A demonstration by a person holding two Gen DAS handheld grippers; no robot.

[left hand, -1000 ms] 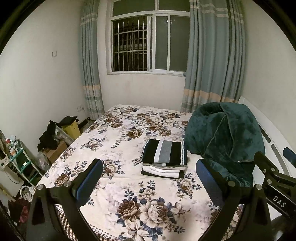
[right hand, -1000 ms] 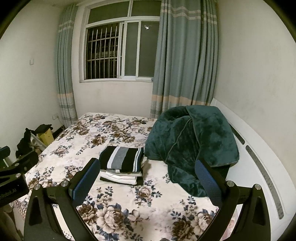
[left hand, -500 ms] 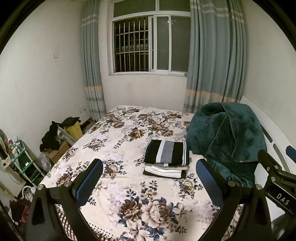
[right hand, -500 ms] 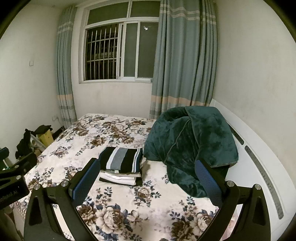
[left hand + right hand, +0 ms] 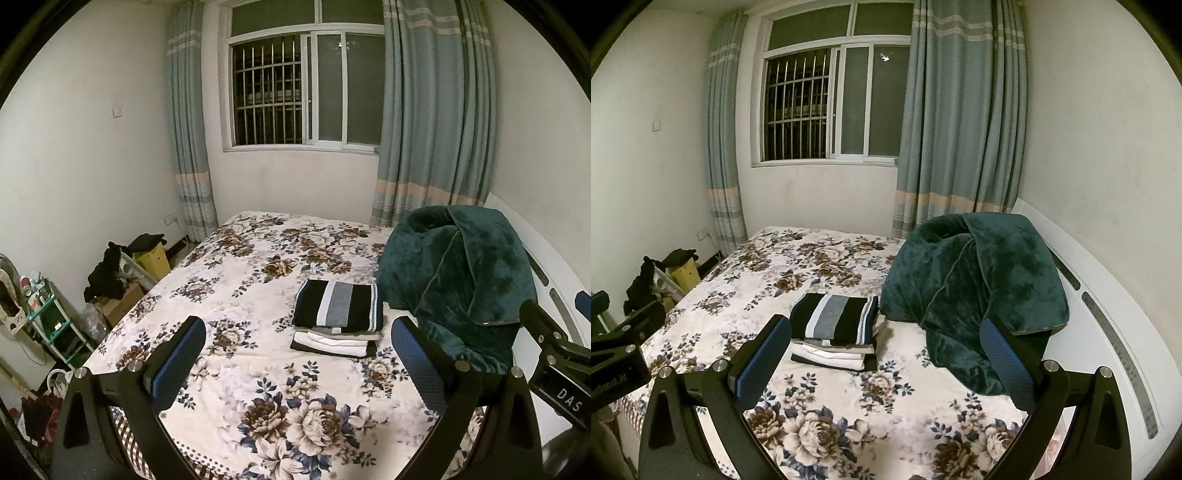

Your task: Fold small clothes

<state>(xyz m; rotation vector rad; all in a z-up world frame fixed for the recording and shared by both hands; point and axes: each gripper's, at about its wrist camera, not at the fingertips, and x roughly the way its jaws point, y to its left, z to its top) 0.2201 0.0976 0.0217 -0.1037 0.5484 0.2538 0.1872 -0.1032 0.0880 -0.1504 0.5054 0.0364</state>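
Observation:
A stack of folded clothes (image 5: 338,317) lies on the floral bedspread (image 5: 258,266), with a black, white and grey striped piece on top; it also shows in the right wrist view (image 5: 836,328). My left gripper (image 5: 297,345) is open and empty, held above the near end of the bed, well short of the stack. My right gripper (image 5: 884,341) is open and empty, also back from the stack. Each gripper's body shows at the edge of the other's view.
A dark green plush blanket (image 5: 458,273) is heaped to the right of the stack against the white headboard (image 5: 1108,314). Boxes and dark clothes (image 5: 118,269) and a small shelf (image 5: 48,321) stand on the floor at left. A window and curtains are behind.
Both grippers have tilted or risen slightly, so the bed and stack sit a little lower in both views. Nothing on the bed has moved.

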